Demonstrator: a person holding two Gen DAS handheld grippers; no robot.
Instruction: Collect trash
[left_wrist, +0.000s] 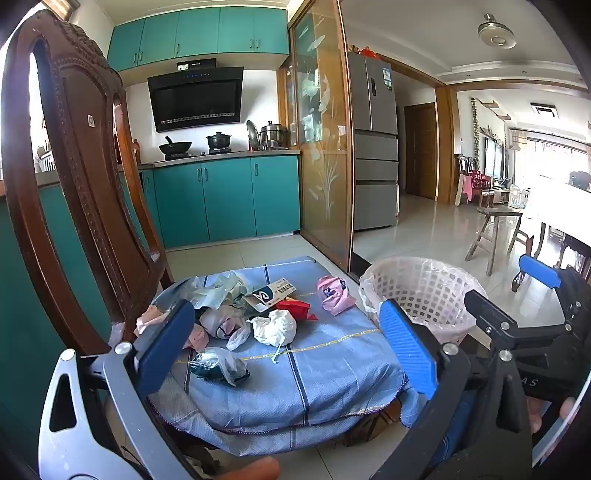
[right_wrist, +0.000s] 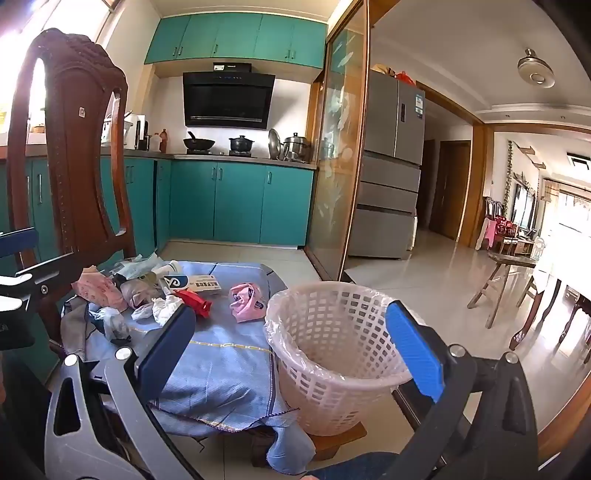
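I see a chair seat draped in blue plaid cloth (left_wrist: 314, 354) carrying crumpled plastic bags (left_wrist: 218, 291), a white wad (left_wrist: 275, 326), a red wrapper (left_wrist: 295, 307), a pink packet (left_wrist: 334, 295) and a printed card (left_wrist: 271, 293).

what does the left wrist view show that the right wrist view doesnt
Only the left wrist view shows the right gripper, open, beside the basket, and the dark bag in full at the near edge of the trash pile.

Only the right wrist view shows the basket whole, nothing visible inside it, plus the rice cooker on the counter behind the chair.

Both show the blue cloth, the pink wrapper, the red scrap, the white wad and the open left gripper.
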